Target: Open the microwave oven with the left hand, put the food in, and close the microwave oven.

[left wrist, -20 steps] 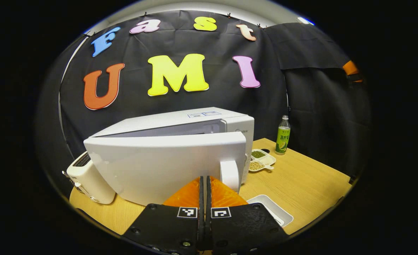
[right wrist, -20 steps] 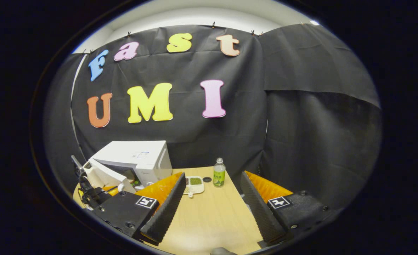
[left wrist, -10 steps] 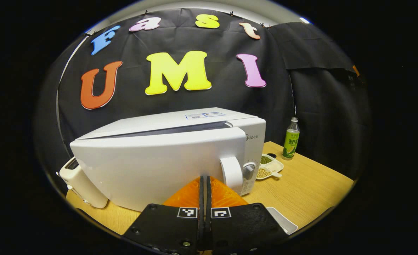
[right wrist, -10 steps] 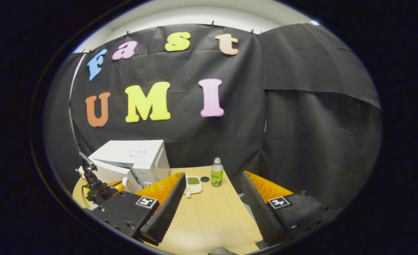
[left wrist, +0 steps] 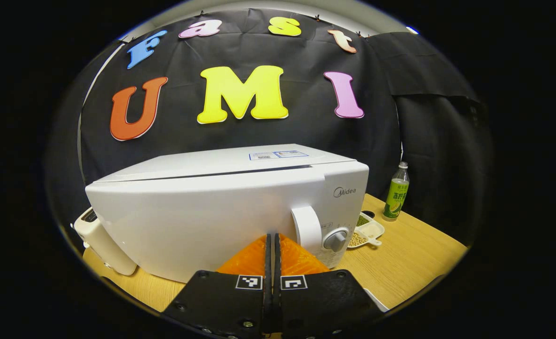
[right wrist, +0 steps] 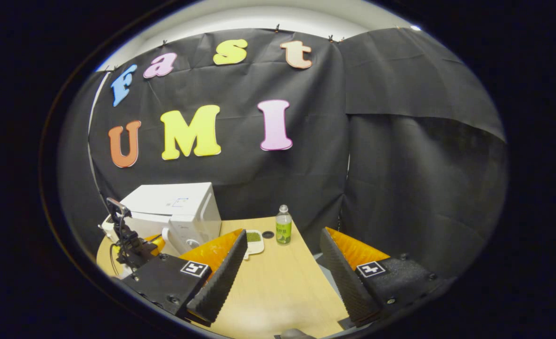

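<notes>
The white microwave (left wrist: 212, 212) stands on the wooden table (left wrist: 410, 254), its door pushed against the body with only a thin dark seam along the top. My left gripper (left wrist: 272, 238) is shut, its tips against the lower door just left of the white handle (left wrist: 306, 228) and the knob (left wrist: 335, 241). In the right gripper view the microwave (right wrist: 179, 209) sits at the far left, with the left gripper (right wrist: 153, 244) in front of it. My right gripper (right wrist: 283, 234) hangs open above the table (right wrist: 278, 287), holding nothing.
A green-labelled bottle (left wrist: 397, 193) (right wrist: 283, 227) stands at the table's back. A white divided dish of beans (left wrist: 365, 230) (right wrist: 253, 237) lies right of the microwave. A white toaster (left wrist: 101, 240) is on the microwave's left. A white tray corner (left wrist: 374, 301) shows near the front edge.
The microwave door has swung from ajar to against the body, with my shut left gripper moving forward behind it. The right gripper has stayed open and drifted only slightly.
</notes>
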A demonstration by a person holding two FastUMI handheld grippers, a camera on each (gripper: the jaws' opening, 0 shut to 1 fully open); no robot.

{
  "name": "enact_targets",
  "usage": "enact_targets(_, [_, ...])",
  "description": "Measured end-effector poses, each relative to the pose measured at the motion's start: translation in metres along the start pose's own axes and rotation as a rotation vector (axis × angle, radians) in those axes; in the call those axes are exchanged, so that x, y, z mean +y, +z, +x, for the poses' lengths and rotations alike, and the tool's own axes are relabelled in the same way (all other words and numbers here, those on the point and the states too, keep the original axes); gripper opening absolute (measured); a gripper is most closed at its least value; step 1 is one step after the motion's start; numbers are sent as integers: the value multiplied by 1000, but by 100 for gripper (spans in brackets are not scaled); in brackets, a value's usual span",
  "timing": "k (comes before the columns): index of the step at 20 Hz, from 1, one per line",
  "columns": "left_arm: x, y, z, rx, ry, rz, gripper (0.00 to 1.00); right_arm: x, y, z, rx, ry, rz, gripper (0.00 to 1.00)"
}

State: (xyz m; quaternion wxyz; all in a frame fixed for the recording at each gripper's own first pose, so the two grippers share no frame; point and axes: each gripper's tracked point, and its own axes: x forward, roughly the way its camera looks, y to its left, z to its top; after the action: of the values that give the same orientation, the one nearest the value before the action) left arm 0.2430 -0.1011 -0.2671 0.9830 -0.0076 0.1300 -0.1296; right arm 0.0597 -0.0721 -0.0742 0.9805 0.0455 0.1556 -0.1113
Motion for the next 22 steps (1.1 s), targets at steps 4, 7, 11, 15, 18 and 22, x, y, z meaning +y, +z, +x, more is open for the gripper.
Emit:
enact_targets(4, [0,-1,3,3,26,-8,0,3,-1,4,5,9,7,99])
enact_targets(7, [1,-1,4,1,26,-15,0,4,-1,6,8,13,7,99])
enact_targets(11, [2,-3,12,17,32,-31,0,8,1,5,7,14,9,99])
enact_targets(15, [0,-16,12,48,34,-40,0,16,2,3,1,30,7,99])
enact_targets(18, [3,-7,5,31,36,-36,0,21,6,2,-13,35,2,99])
enact_targets(22, [22,0,-11,30,99,-15,0,32,5,3,-16,52,10,99])
